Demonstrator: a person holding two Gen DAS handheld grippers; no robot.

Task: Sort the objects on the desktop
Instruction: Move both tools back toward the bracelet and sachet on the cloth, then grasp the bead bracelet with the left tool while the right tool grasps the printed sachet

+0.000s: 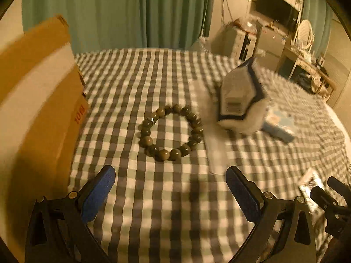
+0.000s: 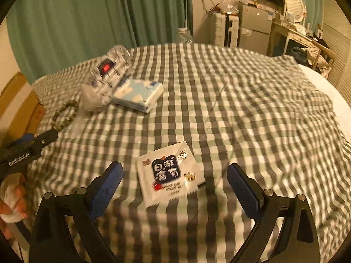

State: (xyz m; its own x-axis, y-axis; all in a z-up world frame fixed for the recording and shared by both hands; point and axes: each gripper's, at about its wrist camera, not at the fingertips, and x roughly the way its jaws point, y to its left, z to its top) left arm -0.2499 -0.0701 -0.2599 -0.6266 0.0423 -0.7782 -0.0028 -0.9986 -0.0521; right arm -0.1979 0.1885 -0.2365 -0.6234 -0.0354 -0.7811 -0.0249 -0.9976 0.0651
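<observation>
Both tongs wide open, empty. Left tongs (image 1: 170, 191) over checked bedsheet (image 1: 166, 219), near olive-brown bead bracelet (image 1: 170, 135) beside brown cardboard box (image 1: 37, 100), inside unseen. Right tongs (image 2: 174, 187) straddle white printed sachet (image 2: 170, 173).

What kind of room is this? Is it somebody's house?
Probably a bedroom in a home. The things lie on a checked bedsheet, green curtains hang behind, and a dressing table with an oval mirror stands in the corner near a wall television.
</observation>
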